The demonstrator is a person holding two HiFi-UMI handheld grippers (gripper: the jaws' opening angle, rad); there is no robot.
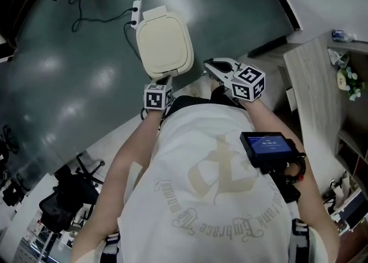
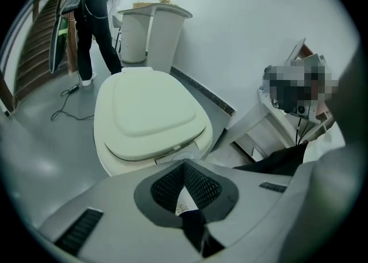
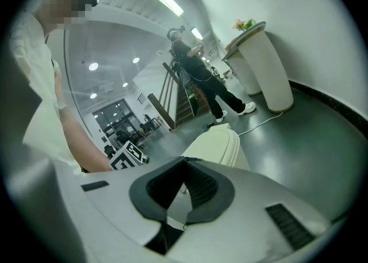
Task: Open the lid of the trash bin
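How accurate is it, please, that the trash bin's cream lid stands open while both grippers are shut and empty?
Not open: the lid lies closed on the trash bin, as the left gripper view shows; the left gripper and right gripper are shut and empty.

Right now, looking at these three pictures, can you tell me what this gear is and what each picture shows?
No robot here: a person holds a two-jaw tool in each hand. The head view comes from a camera on their head, looking down past their white shirt at a closed cream bin lid above a grey floor. The other two pictures come from cameras riding on the tools, looking along the jaws. The left gripper points at the lid's front edge; the right gripper is off to its side. Both have jaws together and hold nothing. The patterned cubes are part of the grippers.
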